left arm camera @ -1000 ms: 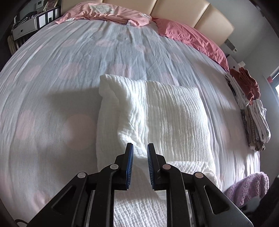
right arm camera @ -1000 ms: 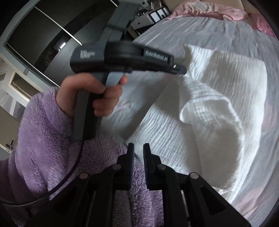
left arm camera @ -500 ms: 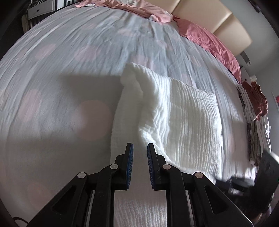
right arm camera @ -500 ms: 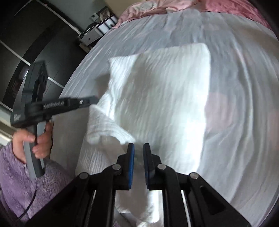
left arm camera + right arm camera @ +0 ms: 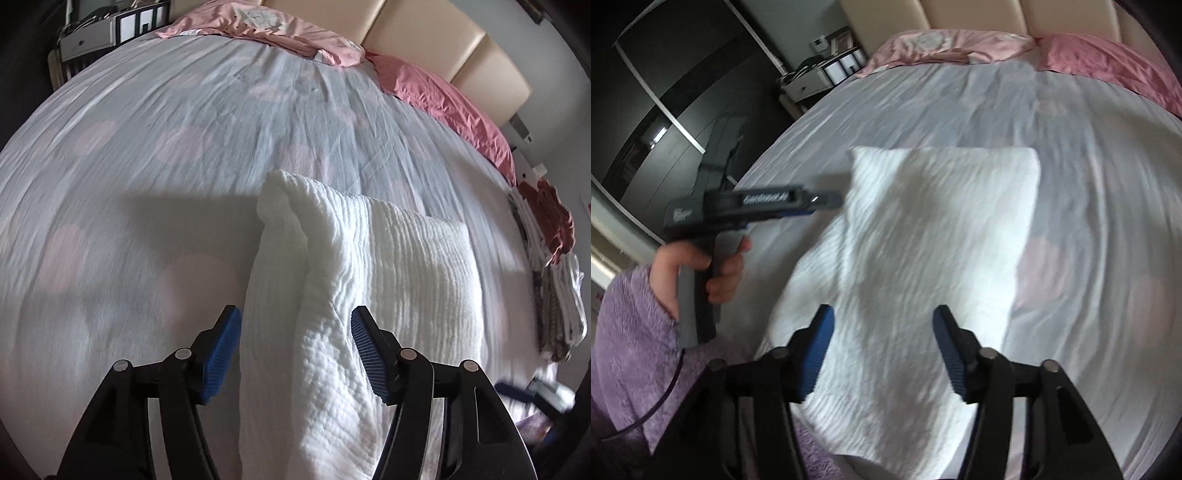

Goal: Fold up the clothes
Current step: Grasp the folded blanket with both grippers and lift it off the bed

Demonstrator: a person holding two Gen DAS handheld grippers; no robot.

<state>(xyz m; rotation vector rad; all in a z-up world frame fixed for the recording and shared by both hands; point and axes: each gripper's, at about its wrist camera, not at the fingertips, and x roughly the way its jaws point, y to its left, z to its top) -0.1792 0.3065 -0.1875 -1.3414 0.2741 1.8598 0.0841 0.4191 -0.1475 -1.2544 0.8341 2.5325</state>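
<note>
White crinkled cloth [image 5: 388,280] lies on the bed sheet [image 5: 155,177], folded over on itself, long axis running away from both cameras toward the headboard [image 5: 424,40].

Left gripper [image 5: 295,354]: jaws have just been opening and now stand wide apart. A raised ridge of the cloth sits in the gap between the blue pads [image 5: 221,354]; neither pad presses on it.

Right gripper [image 5: 882,350]: jaws likewise have just been opening, now spread wide above the near part of the cloth [image 5: 923,236]. Cloth shows between the pads but is not pinched.

Right wrist view also catches the left gripper's body [image 5: 753,206] from the side, held by a hand [image 5: 701,273] in a fuzzy purple sleeve [image 5: 631,354], beside the cloth's left edge. View is motion-blurred.

Pink pillows [image 5: 454,103] line the head of the bed. A stack of folded clothes [image 5: 554,280] sits at the right bed edge, well apart from the cloth.
</note>
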